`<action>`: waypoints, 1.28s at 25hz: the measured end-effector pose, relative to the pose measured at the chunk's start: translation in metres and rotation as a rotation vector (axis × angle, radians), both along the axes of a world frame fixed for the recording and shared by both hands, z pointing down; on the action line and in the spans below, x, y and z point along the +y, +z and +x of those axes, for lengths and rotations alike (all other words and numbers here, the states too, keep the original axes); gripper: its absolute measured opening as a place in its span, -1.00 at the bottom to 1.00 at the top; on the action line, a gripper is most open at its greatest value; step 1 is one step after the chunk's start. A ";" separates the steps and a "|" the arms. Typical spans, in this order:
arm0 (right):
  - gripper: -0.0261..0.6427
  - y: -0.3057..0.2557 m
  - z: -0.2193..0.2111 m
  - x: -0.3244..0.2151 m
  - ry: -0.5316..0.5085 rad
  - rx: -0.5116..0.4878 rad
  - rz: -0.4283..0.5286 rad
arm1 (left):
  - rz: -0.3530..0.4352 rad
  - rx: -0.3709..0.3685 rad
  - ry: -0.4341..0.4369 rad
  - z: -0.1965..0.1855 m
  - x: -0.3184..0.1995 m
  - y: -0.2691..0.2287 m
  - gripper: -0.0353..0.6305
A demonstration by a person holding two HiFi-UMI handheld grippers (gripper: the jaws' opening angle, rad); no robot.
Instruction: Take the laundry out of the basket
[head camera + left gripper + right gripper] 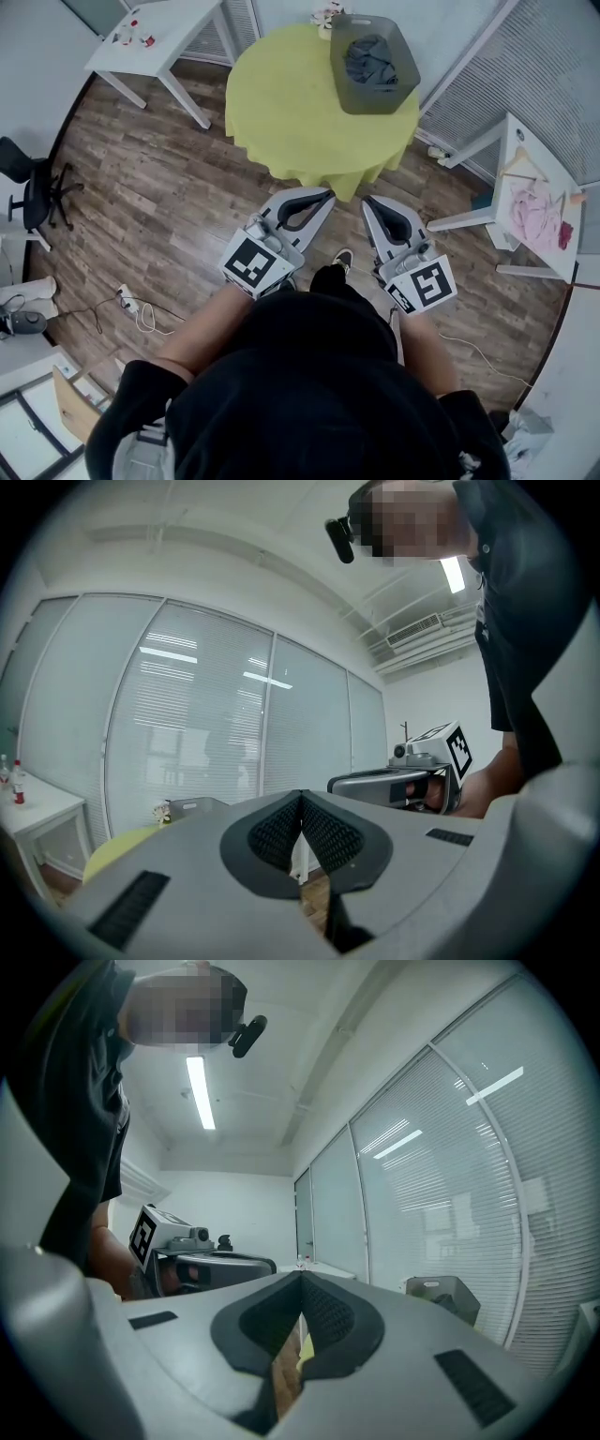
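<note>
At the far left of the head view, a black swivel office chair (30, 187) stands on the brown wood-plank floor (169, 206). A white power strip (125, 298) lies with its cable on the boards below it. In the upper left corner is a white rectangular table (173, 33) with a few small things on it, too small to name.

At lower centre, the left gripper (322, 196) points toward the top of the frame. In the left gripper view, its ribbed black pads (277, 834) meet at the tips, closed together with nothing between them. Just to its right and apart from it, the right gripper (372, 201) points the same way. The right gripper view shows its jaws likewise pressed together and empty.

Above both, at top centre, a round table under a yellow-green cloth (281, 112) bears a grey plastic laundry basket (375, 101) on its upper right part. The dark grey laundry (370, 58) lies bunched inside the basket. Neither gripper touches the basket.

At the right edge, a second white table (514, 141) carries a pink garment (534, 216) and a wooden clothes hanger (523, 169).
</note>
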State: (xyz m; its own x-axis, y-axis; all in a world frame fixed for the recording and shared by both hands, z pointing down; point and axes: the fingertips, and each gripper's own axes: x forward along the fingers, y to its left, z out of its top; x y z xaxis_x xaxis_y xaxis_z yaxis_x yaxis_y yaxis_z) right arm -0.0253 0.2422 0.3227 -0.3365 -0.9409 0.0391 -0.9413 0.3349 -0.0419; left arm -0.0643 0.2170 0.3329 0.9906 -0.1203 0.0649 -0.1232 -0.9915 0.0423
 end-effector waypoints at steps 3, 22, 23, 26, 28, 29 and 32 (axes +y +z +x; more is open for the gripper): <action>-0.86 -0.001 0.026 -0.013 -0.016 0.003 -0.002 | -0.007 0.005 -0.023 0.028 -0.013 -0.003 -0.87; -0.86 0.012 0.145 -0.058 -0.101 -0.005 -0.021 | -0.020 0.013 -0.119 0.152 -0.054 0.005 -0.87; -0.86 0.013 0.148 -0.061 -0.103 -0.008 -0.025 | -0.020 0.009 -0.123 0.155 -0.057 0.005 -0.87; -0.86 0.016 0.158 -0.068 -0.101 -0.015 -0.029 | -0.016 -0.008 -0.125 0.163 -0.062 0.009 -0.87; -0.86 0.015 0.163 -0.073 -0.091 -0.015 -0.026 | -0.014 -0.022 -0.122 0.167 -0.066 0.010 -0.87; -0.86 0.014 0.166 -0.077 -0.084 -0.016 -0.024 | -0.014 -0.024 -0.120 0.169 -0.069 0.010 -0.87; -0.86 0.014 0.174 -0.091 -0.071 -0.021 -0.025 | -0.018 -0.007 -0.113 0.176 -0.085 0.008 -0.87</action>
